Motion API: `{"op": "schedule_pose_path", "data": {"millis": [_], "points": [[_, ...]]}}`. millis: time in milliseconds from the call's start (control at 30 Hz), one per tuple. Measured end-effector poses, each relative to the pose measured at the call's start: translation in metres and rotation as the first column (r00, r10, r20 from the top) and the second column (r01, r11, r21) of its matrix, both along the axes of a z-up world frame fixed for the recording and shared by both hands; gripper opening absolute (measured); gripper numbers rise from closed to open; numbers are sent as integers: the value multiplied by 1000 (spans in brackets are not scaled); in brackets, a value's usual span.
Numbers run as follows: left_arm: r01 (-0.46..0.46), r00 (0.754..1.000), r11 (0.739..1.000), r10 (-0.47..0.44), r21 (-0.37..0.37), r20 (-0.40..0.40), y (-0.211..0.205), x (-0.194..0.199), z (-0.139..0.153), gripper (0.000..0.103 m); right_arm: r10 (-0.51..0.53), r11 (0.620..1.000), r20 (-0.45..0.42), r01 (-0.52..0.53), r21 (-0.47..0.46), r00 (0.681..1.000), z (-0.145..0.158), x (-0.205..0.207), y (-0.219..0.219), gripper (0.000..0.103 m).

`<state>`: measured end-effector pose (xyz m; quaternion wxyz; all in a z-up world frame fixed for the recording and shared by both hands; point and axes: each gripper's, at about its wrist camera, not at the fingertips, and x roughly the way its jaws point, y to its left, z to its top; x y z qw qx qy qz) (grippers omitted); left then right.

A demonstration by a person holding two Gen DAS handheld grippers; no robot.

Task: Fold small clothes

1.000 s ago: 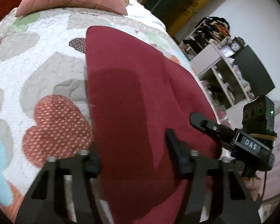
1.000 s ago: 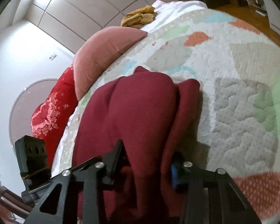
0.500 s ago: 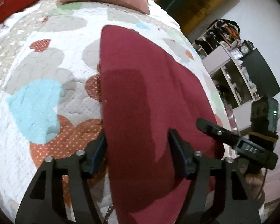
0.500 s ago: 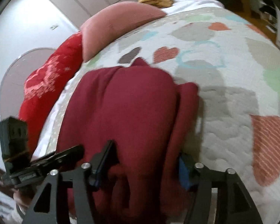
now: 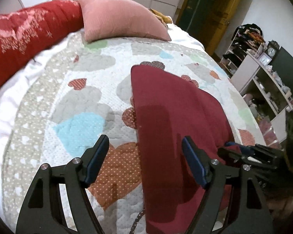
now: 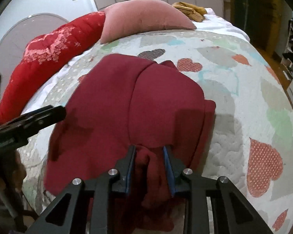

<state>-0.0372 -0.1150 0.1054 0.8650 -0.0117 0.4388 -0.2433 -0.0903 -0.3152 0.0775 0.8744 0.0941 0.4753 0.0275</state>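
Maroon garment lies partly folded on heart-print quilt of bed, w/ right tool pinched narrow on its bunched near edge at 6 o'clock, left tool spread wide, gripping nothing.

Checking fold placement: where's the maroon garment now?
On the heart quilt, the maroon garment lies below the pink pillow; the right gripper pinches its near edge.
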Motion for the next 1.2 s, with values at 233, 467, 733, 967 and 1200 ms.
{"op": "schedule_pose_path", "data": {"millis": [233, 467, 733, 967, 1200], "points": [[-48, 993, 999, 46, 12, 109, -7, -8, 21, 77, -74, 996, 117, 79, -40, 990, 54, -8, 3, 29], [-62, 983, 998, 56, 26, 176, -9, -20, 43, 77, -145, 988, 157, 153, -37, 977, 79, -15, 15, 48], [-61, 973, 998, 53, 30, 224, -8, -34, 53, 77, -163, 983, 152, 173, -56, 975, 81, -29, 20, 48], [-33, 974, 999, 23, 38, 225, -17, -40, 52, 77, -180, 977, 171, 196, -83, 969, 85, -40, 23, 49], [-17, 974, 998, 3, 61, 225, -26, -45, 48, 77, -212, 970, 157, 227, -86, 965, 82, -48, 14, 50]]}}
